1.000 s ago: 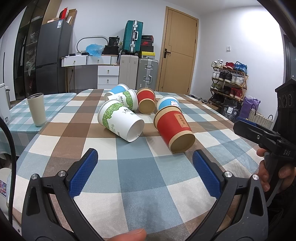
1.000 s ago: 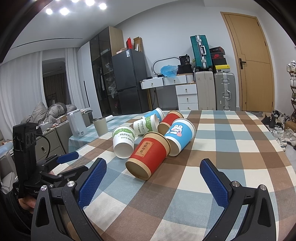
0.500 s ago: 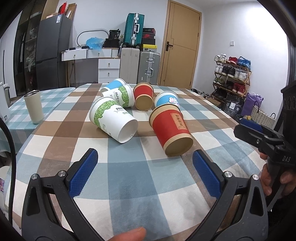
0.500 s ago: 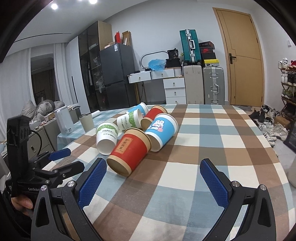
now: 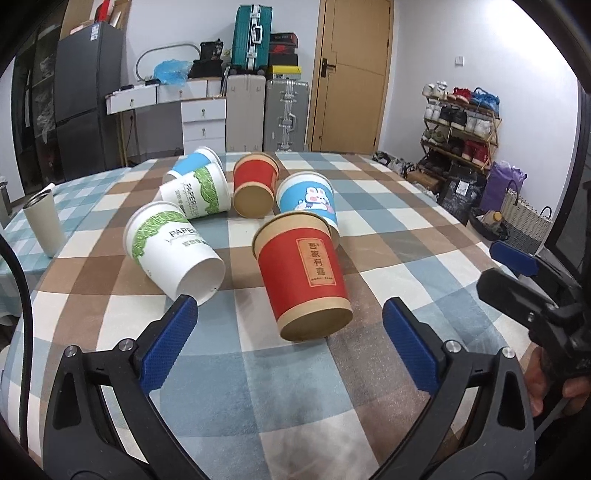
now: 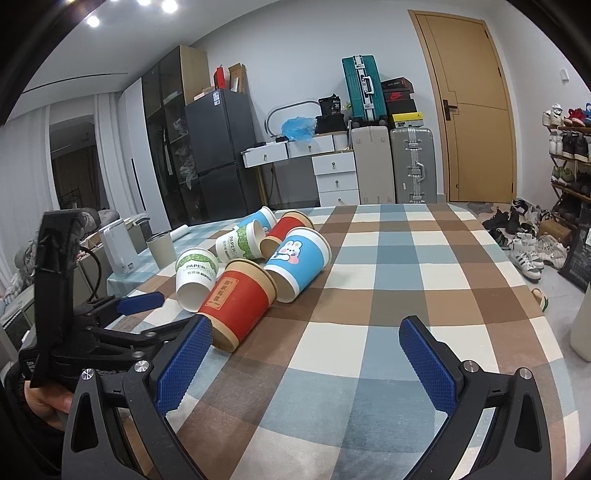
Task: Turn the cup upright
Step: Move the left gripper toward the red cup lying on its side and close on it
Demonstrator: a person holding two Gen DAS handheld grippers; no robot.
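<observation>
Even, bright indoor light is filling both views. In the right wrist view, ceiling spotlights (image 6: 153, 7) are blowing out to white near the top edge. Shadows are staying soft: a faint dark patch is lying under the nearest red cup (image 5: 304, 280) on the bench (image 5: 258, 387), and the cloth is showing no glare. Fisheye distortion is bending the door (image 6: 472, 110) and walls, and a black vignette is cutting off the corners. Focus is holding sharp across the cups, though the shoe rack (image 5: 461, 125) is perhaps looking slightly soft. The blue pads (image 6: 184, 360) are reading crisply, their texture visible.
</observation>
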